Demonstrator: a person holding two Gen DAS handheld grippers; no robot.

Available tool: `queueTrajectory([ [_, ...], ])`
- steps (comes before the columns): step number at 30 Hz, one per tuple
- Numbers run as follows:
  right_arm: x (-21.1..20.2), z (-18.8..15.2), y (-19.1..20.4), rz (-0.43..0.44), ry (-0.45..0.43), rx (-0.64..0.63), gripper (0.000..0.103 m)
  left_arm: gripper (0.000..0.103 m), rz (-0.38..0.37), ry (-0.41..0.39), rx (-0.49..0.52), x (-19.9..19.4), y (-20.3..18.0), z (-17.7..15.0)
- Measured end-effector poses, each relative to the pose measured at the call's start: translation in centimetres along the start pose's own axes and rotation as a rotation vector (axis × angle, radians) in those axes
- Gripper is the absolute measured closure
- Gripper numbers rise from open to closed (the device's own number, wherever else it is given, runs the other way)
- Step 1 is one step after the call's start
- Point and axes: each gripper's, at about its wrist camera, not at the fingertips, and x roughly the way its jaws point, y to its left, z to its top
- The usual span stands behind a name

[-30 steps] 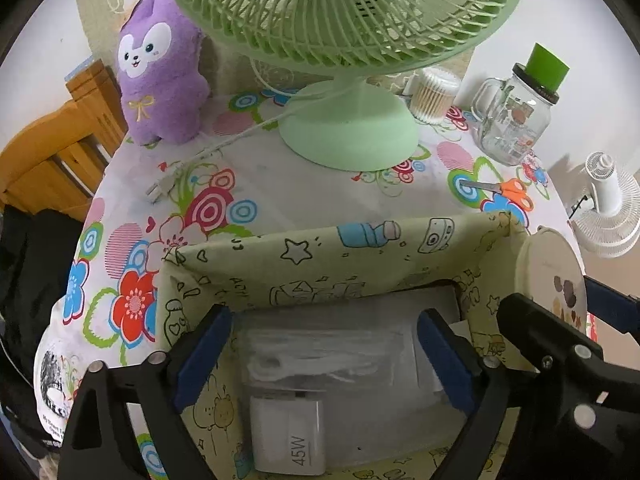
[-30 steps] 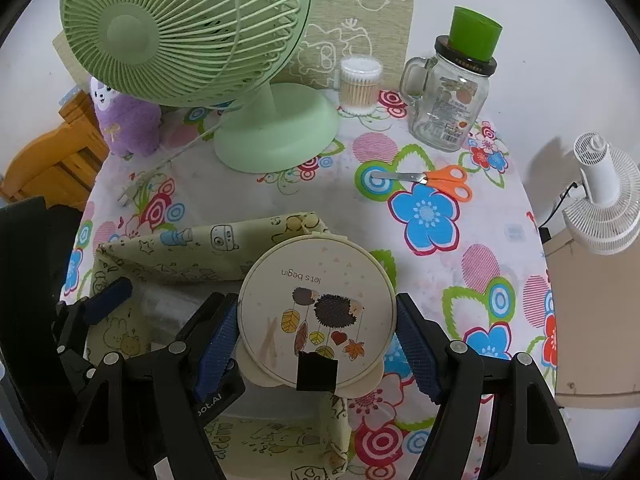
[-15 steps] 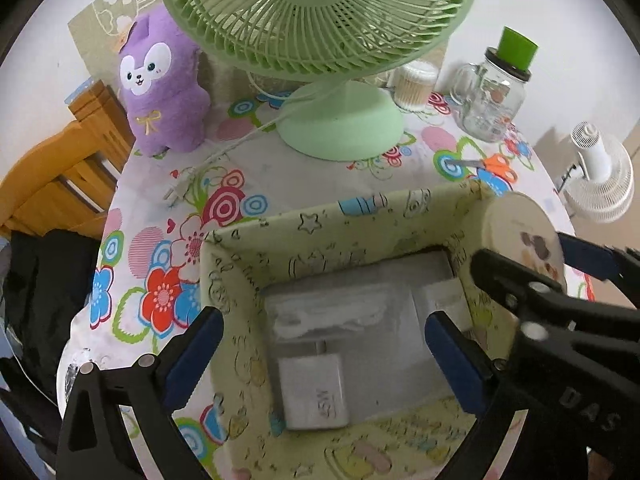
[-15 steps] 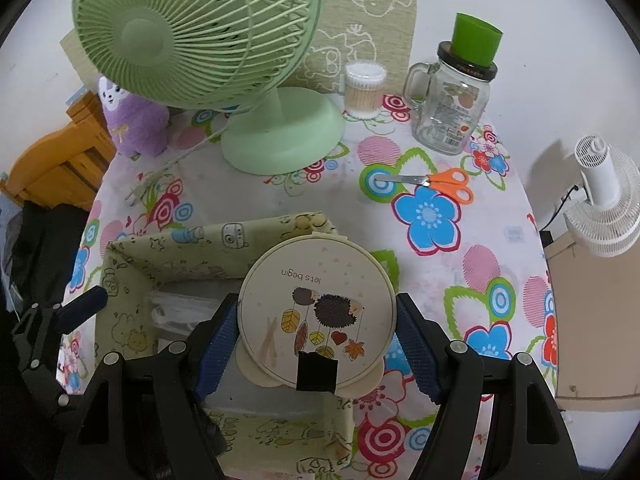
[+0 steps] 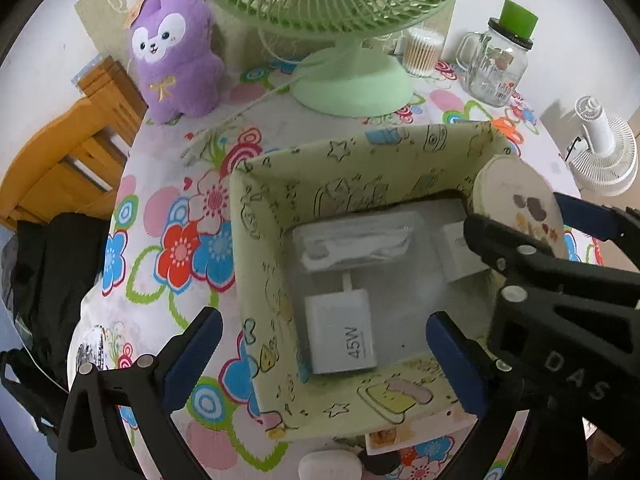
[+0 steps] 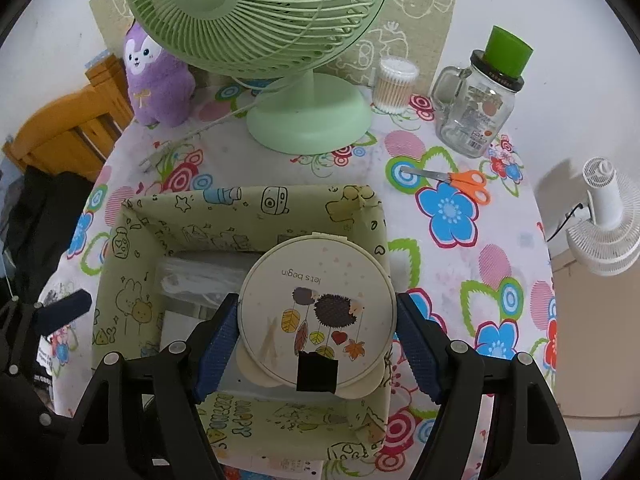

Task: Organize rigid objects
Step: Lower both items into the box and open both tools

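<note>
Since a second ago the left gripper (image 5: 320, 360) has drawn back off the fabric storage box (image 5: 256, 240): its blue pads then sat inside the box, and now one hangs outside the left wall while the other hovers over the interior, jaws spread wide with nothing between them. In the right wrist view the box has come fully into sight below the right gripper (image 6: 316, 340), whose pads clamp the rim of a round cream tin (image 6: 318, 308) printed "lets begin" with a hedgehog, held over the box's right half.

Directly beneath the tin, inside the box, lie a white 45W charger (image 5: 340, 336) and a bagged white cable (image 5: 356, 246) in clear plastic. Just ahead of the box's far wall stands a green desk fan (image 6: 308, 120), its power cord trailing left across the flowered tablecloth (image 6: 500, 280). Ahead and to the right lie orange-handled scissors (image 6: 460, 182). Farther off stand a purple plush toy (image 6: 156, 80), a cotton swab tub (image 6: 394, 84) and a glass mug jar (image 6: 476, 108) with a green cap.
</note>
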Motion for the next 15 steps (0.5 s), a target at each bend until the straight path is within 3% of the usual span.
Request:
queueTrajectory([
  [7, 0.6, -1.1, 1.9, 0.041, 0.033, -0.034, 0.026, 0.001, -0.004, 0.027, 0.015, 0.4, 0.0, -0.6],
  [15, 3.2, -2.1, 2.1, 0.073, 0.117, 0.012, 0.026, 0.0, -0.026, 0.071, 0.007, 1.6, 0.2, -1.0],
])
